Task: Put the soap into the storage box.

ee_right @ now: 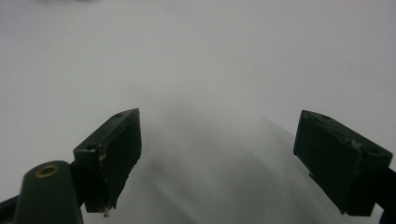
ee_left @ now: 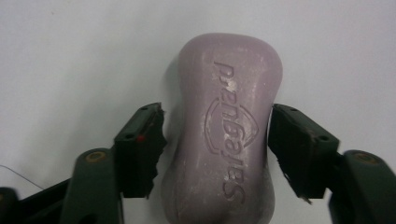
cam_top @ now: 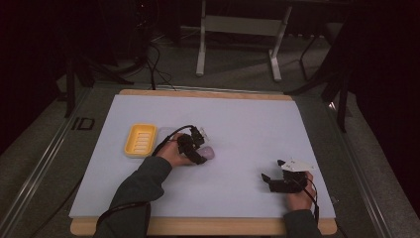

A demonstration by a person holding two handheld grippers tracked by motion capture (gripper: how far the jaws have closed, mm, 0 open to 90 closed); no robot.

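A lilac soap bar (ee_left: 229,140) with embossed lettering lies flat on the white table mat (cam_top: 237,124), a little left of the middle. My left gripper (ee_left: 217,140) straddles its waist. The right pad (ee_left: 299,149) rests against the soap's side and the left pad (ee_left: 140,149) stands a sliver off it. In the high view the left gripper (cam_top: 203,148) points right over the soap (cam_top: 209,153). My right gripper (cam_top: 272,169) rests near the front right, and its jaws (ee_right: 217,158) are open wide over bare mat.
A yellow ribbed soap dish (cam_top: 140,139) sits on the mat just left of my left hand. The mat lies on a wooden board whose front edge (cam_top: 198,227) shows. Cables and a table stand (cam_top: 237,29) are on the floor beyond.
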